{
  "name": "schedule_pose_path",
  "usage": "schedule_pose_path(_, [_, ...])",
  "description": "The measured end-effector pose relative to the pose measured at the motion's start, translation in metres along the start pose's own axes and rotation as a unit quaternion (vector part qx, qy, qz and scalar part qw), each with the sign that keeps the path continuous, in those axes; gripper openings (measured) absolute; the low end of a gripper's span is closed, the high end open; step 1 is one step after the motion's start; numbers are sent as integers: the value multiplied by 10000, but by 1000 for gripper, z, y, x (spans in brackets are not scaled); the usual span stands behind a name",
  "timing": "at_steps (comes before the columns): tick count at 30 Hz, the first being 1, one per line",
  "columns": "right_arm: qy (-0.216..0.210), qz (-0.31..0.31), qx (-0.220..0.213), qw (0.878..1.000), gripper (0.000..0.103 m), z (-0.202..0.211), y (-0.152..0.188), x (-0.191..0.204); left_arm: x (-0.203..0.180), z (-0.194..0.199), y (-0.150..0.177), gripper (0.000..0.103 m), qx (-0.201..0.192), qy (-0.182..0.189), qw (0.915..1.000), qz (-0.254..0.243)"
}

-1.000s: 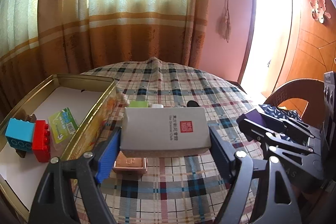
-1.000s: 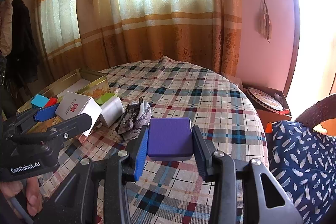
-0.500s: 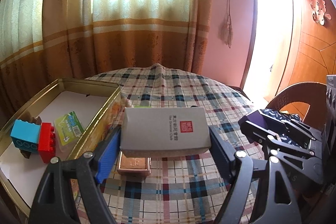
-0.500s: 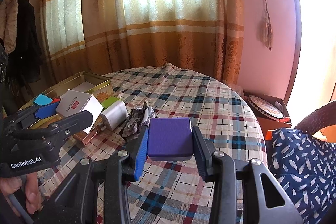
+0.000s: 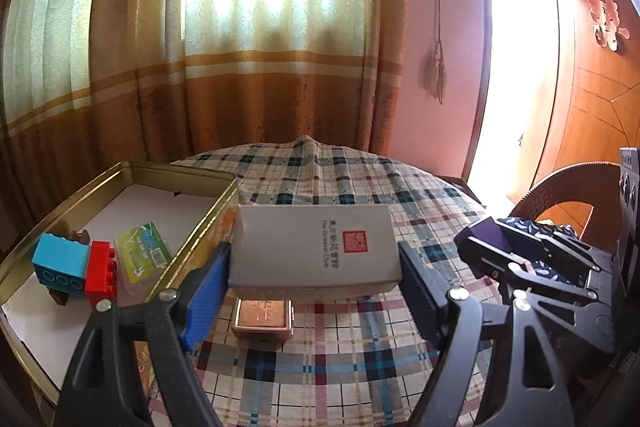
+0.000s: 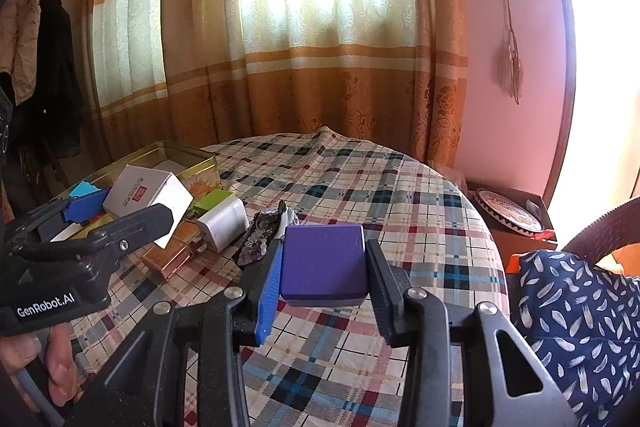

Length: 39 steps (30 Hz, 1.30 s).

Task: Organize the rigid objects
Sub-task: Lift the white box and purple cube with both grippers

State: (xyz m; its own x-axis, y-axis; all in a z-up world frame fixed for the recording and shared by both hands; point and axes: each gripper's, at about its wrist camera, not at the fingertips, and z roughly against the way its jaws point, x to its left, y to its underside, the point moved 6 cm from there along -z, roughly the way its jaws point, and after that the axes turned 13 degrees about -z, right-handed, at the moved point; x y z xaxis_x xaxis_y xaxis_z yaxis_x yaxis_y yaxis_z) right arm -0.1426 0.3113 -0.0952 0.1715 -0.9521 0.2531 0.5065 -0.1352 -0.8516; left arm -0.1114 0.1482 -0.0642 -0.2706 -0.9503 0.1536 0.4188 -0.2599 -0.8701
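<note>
Both grippers have risen slightly; the tin (image 5: 188,174) looks lower now. My left gripper (image 5: 316,291) pinches the grey box (image 5: 316,247), lifted above the copper case (image 5: 263,317), tin at nine o'clock. My right gripper (image 6: 324,291) clamps the purple block (image 6: 324,263). Swinging left, the box's corner could clip the tin's rim. Both point slightly downward.

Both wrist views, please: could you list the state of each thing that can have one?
Gold tin: open, lidless, holding toy bricks and a green card.
White box: closed, held off the table.
Purple block: held off the table.
Left hand-held gripper: shut on the white box.
Right hand-held gripper: shut on the purple block.
Copper box: closed, lying on the tablecloth.
</note>
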Motion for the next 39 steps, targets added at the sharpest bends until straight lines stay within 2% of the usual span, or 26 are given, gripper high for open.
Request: schedule_pose_path(39, [-162,270,-446,9985,42,14,-2,11,7,20,-4,80,-413,-274,9988,31])
